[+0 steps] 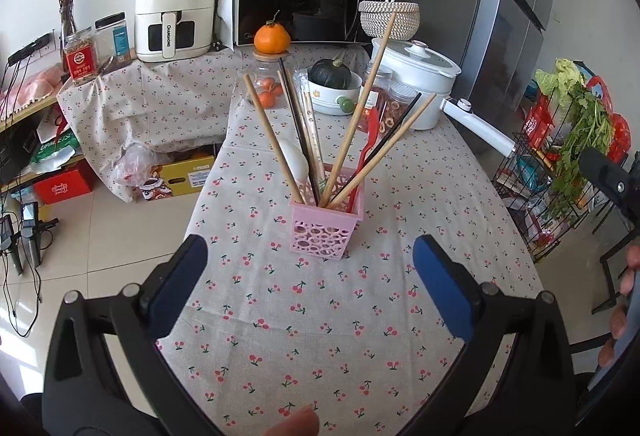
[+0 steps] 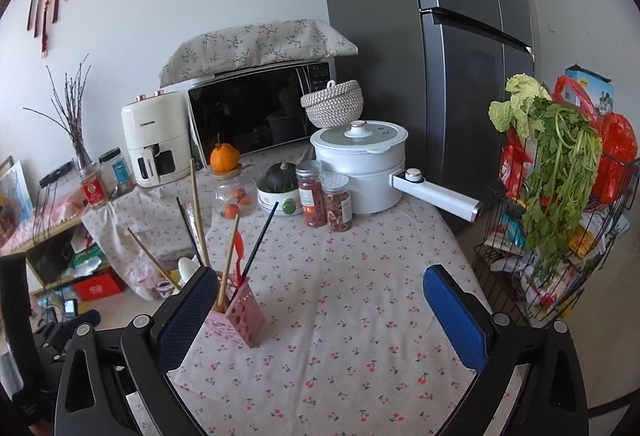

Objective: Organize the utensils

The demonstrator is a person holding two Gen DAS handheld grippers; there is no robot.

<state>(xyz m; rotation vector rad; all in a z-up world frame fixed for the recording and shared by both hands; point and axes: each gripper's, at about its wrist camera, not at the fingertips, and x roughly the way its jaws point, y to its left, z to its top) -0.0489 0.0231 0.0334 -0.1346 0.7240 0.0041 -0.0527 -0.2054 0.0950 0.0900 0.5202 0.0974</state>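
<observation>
Blue-padded fingers (image 1: pixel 440 288) of the left gripper (image 1: pixel 310 276) spread wide and empty, the pink holder (image 1: pixel 325 226) dead ahead on the table (image 1: pixel 400 316) — chopsticks (image 1: pixel 356 115) fanning upward — while the right gripper (image 2: pixel 320 312), likewise released, has it off to its left.

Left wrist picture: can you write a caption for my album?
Open left gripper hovers before a pink basket full of chopsticks on the cherry tablecloth.
</observation>
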